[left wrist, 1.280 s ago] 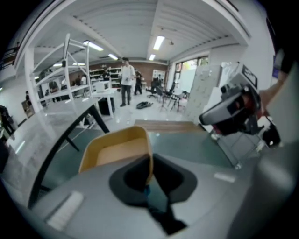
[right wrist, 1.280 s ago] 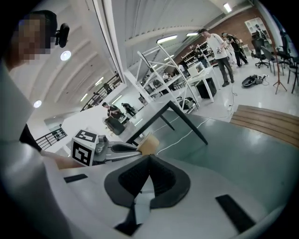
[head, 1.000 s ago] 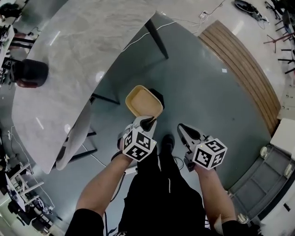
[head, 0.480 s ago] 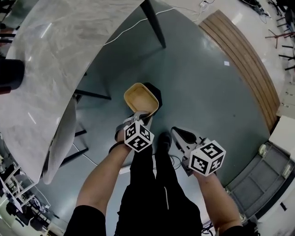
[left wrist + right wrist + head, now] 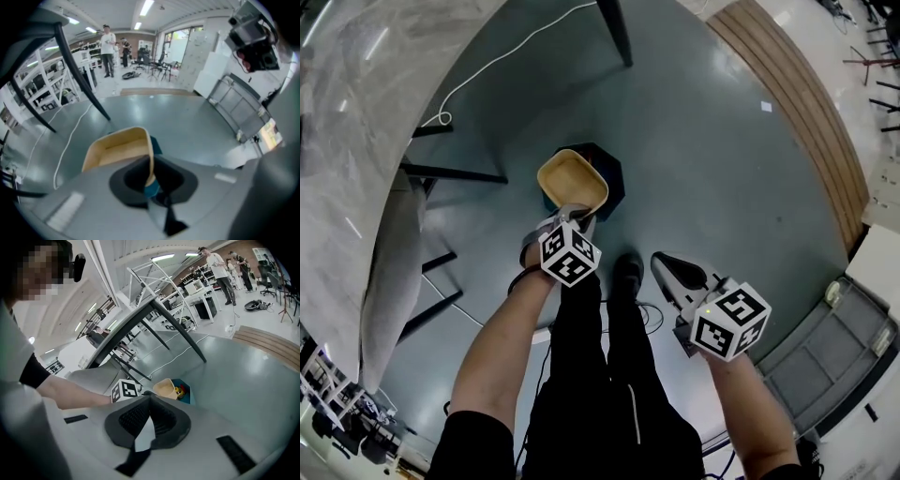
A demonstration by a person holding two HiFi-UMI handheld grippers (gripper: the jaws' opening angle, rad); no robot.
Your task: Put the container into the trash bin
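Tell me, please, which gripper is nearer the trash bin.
Left. The left gripper holds the container over the trash bin; the right gripper, empty, hangs off to its side.

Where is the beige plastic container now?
The beige plastic container, left of centre in the head view, is pinched by its rim in the left gripper, over the dark trash bin.

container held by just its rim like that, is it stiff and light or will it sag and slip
Probably light: the left gripper carries the container by one wall alone. Likely fairly stiff, since it juts out without visibly sagging. The wall looks thin and smooth, so it may pivot or slip in the fingers if swung over the trash bin.
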